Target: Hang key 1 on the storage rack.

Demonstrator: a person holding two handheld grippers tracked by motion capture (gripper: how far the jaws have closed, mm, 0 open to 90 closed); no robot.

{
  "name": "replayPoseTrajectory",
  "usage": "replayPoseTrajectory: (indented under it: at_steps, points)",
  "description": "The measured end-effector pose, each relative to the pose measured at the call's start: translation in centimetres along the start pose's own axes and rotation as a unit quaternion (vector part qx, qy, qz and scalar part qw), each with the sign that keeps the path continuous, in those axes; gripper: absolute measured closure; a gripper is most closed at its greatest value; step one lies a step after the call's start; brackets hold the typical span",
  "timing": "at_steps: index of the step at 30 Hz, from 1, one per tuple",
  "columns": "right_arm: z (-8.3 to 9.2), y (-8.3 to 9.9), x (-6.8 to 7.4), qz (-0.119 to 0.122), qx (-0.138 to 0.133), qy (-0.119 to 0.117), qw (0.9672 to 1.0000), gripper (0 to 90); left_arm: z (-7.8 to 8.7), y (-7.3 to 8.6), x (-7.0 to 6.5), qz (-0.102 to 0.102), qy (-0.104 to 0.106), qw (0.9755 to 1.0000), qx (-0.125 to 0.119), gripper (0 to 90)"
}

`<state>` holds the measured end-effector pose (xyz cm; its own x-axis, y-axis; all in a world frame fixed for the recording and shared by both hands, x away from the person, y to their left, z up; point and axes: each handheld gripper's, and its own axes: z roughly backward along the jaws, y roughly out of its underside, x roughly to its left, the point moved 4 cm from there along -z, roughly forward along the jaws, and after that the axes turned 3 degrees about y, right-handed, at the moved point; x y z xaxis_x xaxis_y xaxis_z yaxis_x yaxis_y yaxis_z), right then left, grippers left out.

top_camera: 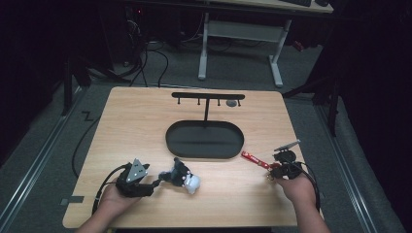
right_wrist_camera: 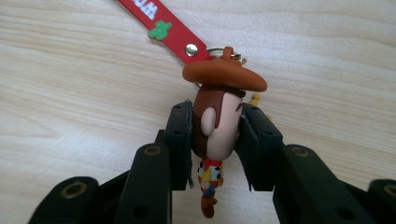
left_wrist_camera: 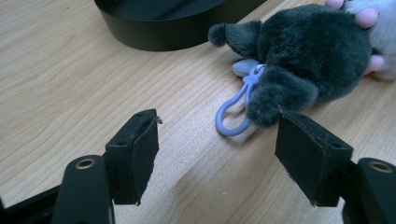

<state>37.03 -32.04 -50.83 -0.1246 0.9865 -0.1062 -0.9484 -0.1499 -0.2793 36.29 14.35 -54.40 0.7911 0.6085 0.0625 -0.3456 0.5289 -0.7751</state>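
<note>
At the near left of the table our left gripper (left_wrist_camera: 215,154) rests with its jaws wide apart, empty, just short of the grey plush toy (left_wrist_camera: 303,60); the toy's lilac loop (left_wrist_camera: 232,116) lies flat on the wood between the open pads. Mid-table stands the black hook stand (top_camera: 208,97) on its oval base (top_camera: 204,140). At the right, our right gripper (right_wrist_camera: 215,140) is clamped on the cowboy figure's head (right_wrist_camera: 219,126), its red strap (right_wrist_camera: 163,23) trailing toward the base. We judge this a hang-up job: next we must lift the figure and bring its strap onto a hook.
</note>
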Motion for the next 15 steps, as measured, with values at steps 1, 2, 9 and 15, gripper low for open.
replayPoseTrajectory:
  at_steps: [1,2,9,15]
  points:
    - [0.8,-0.1,0.1,0.007,-0.003,-0.001,1.0000,67.2,0.0,0.0,-0.1,-0.002,0.000,1.0000,0.001,30.6]
    - [0.8,-0.1,0.1,0.007,-0.003,-0.001,1.0000,67.2,0.0,0.0,-0.1,-0.002,0.000,1.0000,0.001,30.7]
    - [3.7,-0.5,1.3,0.033,-0.019,-0.015,0.9992,67.4,-0.2,-0.1,-0.3,-0.006,0.002,1.0000,0.002,30.7]
    - [5.4,-1.0,2.1,0.044,-0.033,-0.023,0.9982,67.5,-0.2,-0.1,-0.3,-0.005,0.004,1.0000,0.002,30.7]
